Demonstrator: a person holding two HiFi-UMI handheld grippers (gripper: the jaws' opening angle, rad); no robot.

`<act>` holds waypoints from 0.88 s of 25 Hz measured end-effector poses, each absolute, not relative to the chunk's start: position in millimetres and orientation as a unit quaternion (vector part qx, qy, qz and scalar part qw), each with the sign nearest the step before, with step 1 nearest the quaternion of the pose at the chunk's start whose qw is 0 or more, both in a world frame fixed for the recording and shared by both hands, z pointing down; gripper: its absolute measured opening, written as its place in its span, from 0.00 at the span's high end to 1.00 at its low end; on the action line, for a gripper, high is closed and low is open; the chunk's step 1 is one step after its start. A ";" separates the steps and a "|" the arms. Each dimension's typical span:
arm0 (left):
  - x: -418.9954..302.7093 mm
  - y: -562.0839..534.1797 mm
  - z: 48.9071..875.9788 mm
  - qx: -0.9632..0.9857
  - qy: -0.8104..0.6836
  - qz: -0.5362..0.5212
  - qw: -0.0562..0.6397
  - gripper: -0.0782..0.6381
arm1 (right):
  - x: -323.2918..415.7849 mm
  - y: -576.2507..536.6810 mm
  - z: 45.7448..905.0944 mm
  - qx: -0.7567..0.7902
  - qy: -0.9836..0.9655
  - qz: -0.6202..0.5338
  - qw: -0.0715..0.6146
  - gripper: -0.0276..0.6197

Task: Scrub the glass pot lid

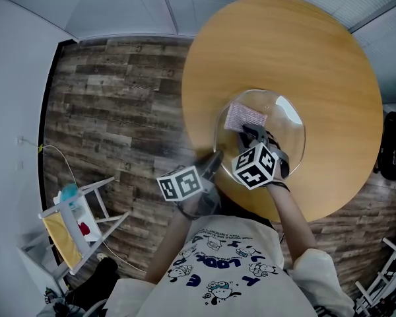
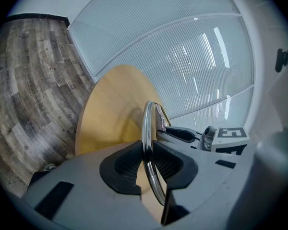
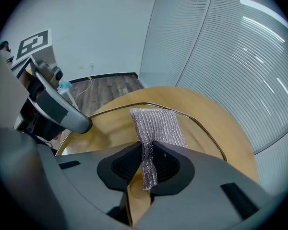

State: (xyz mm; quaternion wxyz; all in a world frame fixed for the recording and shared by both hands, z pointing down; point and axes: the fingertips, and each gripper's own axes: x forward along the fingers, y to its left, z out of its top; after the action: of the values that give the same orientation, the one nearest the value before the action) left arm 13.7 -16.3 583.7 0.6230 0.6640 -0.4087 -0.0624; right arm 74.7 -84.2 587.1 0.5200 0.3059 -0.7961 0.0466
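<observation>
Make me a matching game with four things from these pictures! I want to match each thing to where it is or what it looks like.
Things:
1. glass pot lid
2. scrubbing cloth
3. table
4. floor

Descriptions:
A. pinched in the right gripper
B. dark wooden planks
C. metal rim clamped by the left gripper
D. round and honey-coloured

Right pairs: 1-C, 2-A, 3-D, 4-B.
</observation>
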 end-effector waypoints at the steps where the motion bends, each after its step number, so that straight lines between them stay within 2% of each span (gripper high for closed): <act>1: 13.9 -16.1 583.8 0.664 -0.409 -0.062 0.623 0.78 | 75.7 -85.5 587.2 0.313 -0.795 0.052 0.518 0.84; 22: 16.5 -14.2 583.5 0.663 -0.413 -0.064 0.621 0.78 | 98.6 -112.0 586.3 0.409 -0.764 0.103 0.489 0.84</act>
State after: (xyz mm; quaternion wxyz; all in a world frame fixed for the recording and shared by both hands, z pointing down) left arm 16.5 -14.2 583.5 0.6214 0.6627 -0.4130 -0.0644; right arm 98.6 -112.0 586.3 0.4889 0.4086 -0.7637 0.1033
